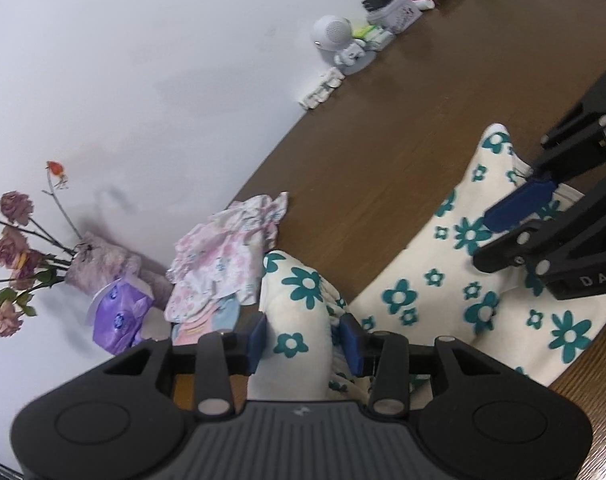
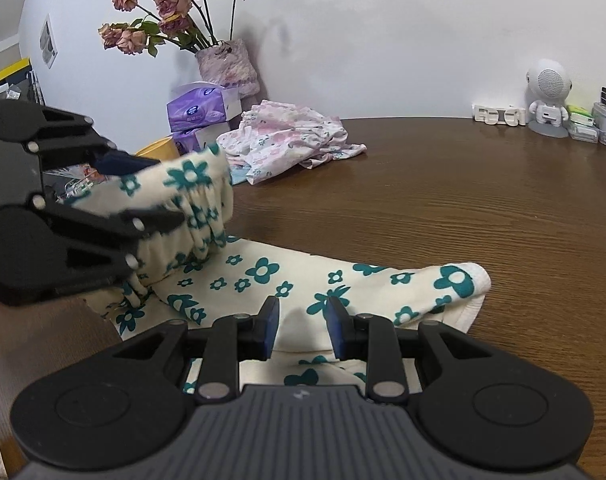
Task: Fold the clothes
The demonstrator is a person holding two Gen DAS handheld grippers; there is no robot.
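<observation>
Cream garment (image 2: 263,280) with teal flowers; brown table (image 2: 443,200); purple tissue boxes (image 2: 201,110).

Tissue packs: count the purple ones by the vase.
2. One purple tissue pack sits beside the vase; a second lies under it, partly hidden by the pink clothes pile. More may be hidden.

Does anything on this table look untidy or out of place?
Yes: a pink floral garment lies crumpled in a heap near the tissue boxes, not folded. The roses in the vase look dried and drooping. Nothing appears spilled or broken.
</observation>
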